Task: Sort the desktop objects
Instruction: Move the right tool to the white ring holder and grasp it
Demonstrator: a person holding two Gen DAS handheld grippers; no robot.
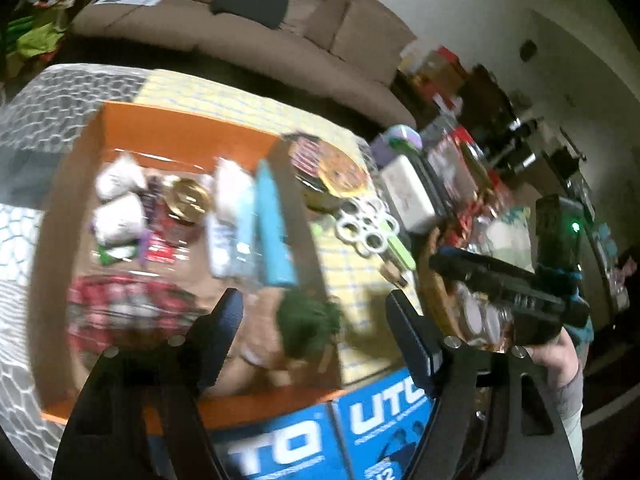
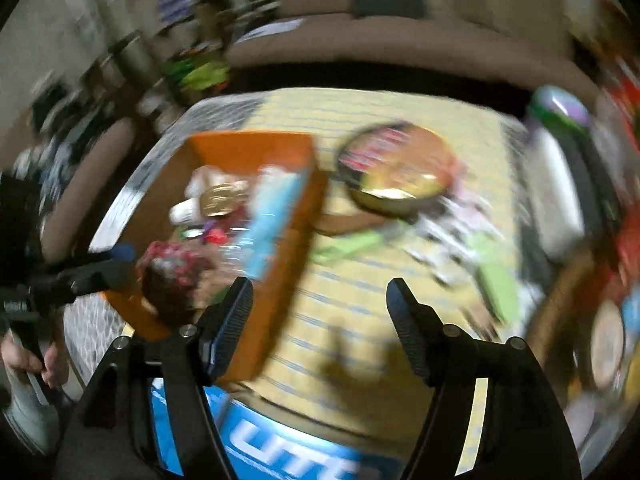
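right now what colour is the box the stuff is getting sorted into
Orange on its walls and rim, plain cardboard brown inside. The box shows best in the left wrist view.

"UTO" reads on the blue box (image 1: 372, 432).

Left gripper (image 1: 314, 336): jaws spread wide, nothing between the ridged pads (image 1: 228, 320), tips pointing forward and down, slightly tilted. Right gripper (image 2: 320, 316): jaws likewise parted wide and empty, both fingertips (image 2: 400, 312) clear of contact, angled downward. Seen to the right of the left jaws: the right gripper (image 1: 508, 280) from the side, black body level, gripped from below by a bare right hand (image 1: 556, 356) with a pale sleeve at the wrist. Seen to the left of the right jaws: the left gripper (image 2: 60, 280), held low by a left hand (image 2: 28, 360) curled around its handle. Both views blurred.
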